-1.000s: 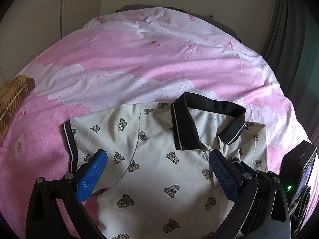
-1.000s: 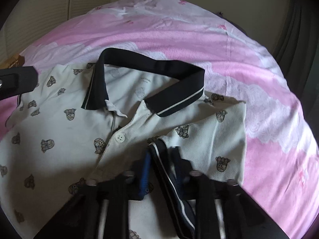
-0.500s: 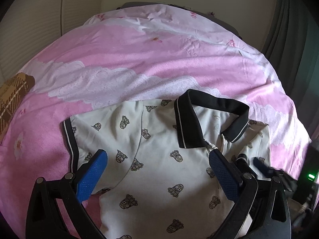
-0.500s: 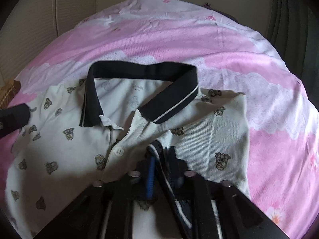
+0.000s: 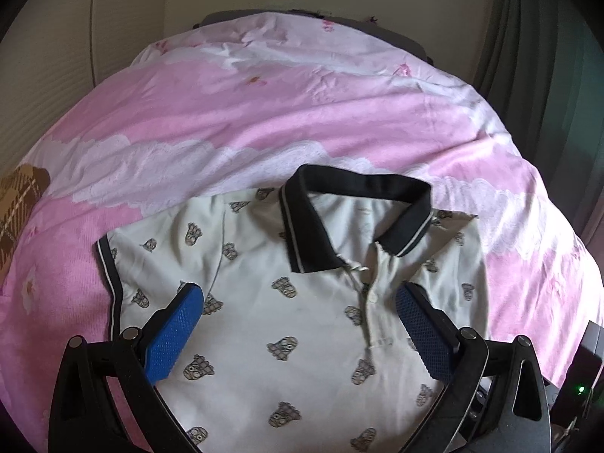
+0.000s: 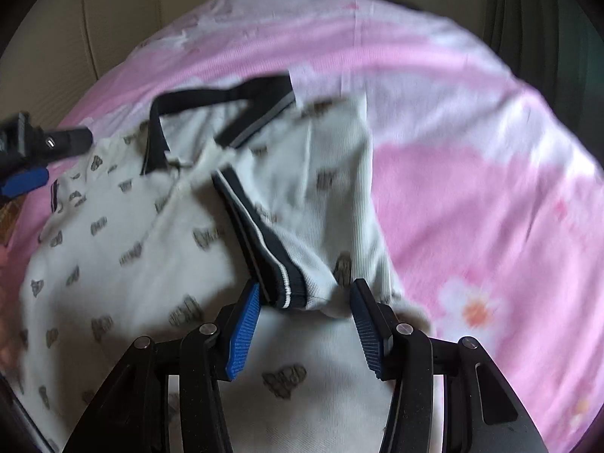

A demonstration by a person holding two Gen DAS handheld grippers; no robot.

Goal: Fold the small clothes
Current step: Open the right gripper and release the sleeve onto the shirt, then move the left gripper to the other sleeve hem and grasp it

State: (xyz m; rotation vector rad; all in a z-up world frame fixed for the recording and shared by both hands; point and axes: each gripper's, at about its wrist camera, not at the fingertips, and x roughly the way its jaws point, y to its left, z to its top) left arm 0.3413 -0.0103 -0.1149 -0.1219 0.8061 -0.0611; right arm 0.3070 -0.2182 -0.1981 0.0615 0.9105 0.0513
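Observation:
A small white polo shirt [image 5: 302, 302] with a dark collar [image 5: 355, 204] and little printed figures lies face up on the pink bedspread [image 5: 264, 120]. My left gripper [image 5: 298, 332] is open and empty, held just above the shirt's chest. The shirt's right sleeve [image 6: 317, 226] is folded in over the body, its dark striped cuff [image 6: 279, 279] lying between my right gripper's blue pads. My right gripper [image 6: 305, 313] is open, and the cuff rests loose between the pads. The left gripper's blue pad [image 6: 26, 181] shows at the far left of the right wrist view.
The pink bedspread with white lace clouds and flowers covers the bed. A brown plaid item [image 5: 19, 200] lies at the left edge. A pale wall stands behind the bed, and dark green curtains [image 5: 536, 56] hang at the right.
My right gripper has opened and let go of the sleeve cuff, and has drawn back and to the right. The left gripper has pulled back a little and stayed open.

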